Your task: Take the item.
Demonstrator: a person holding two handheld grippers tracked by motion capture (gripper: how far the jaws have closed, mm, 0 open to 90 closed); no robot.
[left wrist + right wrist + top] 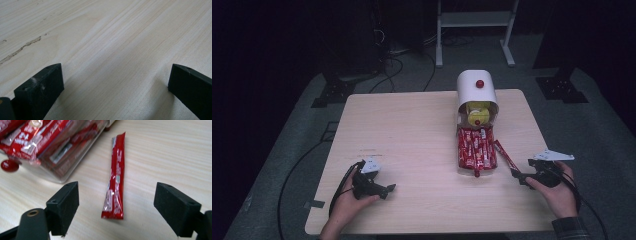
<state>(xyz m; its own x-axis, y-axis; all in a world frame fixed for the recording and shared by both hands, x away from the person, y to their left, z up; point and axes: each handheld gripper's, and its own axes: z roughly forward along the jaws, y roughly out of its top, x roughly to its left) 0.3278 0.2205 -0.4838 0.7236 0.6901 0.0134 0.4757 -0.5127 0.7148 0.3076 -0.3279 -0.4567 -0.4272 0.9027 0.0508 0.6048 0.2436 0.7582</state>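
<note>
On the table (412, 130), the domed container (477, 95) sits at upper right of centre in the high view, holding a small tub (478, 115) in its mouth. Directly below it lies a tray (477, 150) filled with sachets. A single sachet (506, 156) lies on the table just right of the tray. The right gripper (518, 176) sits at that sachet's lower end; the left gripper (388, 190) rests at lower left, well apart from the tray

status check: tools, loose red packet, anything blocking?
Right tool open, packet ahead, untouched on table. Left tool open, empty. Packet tray alongside, nothing blocking.
</note>
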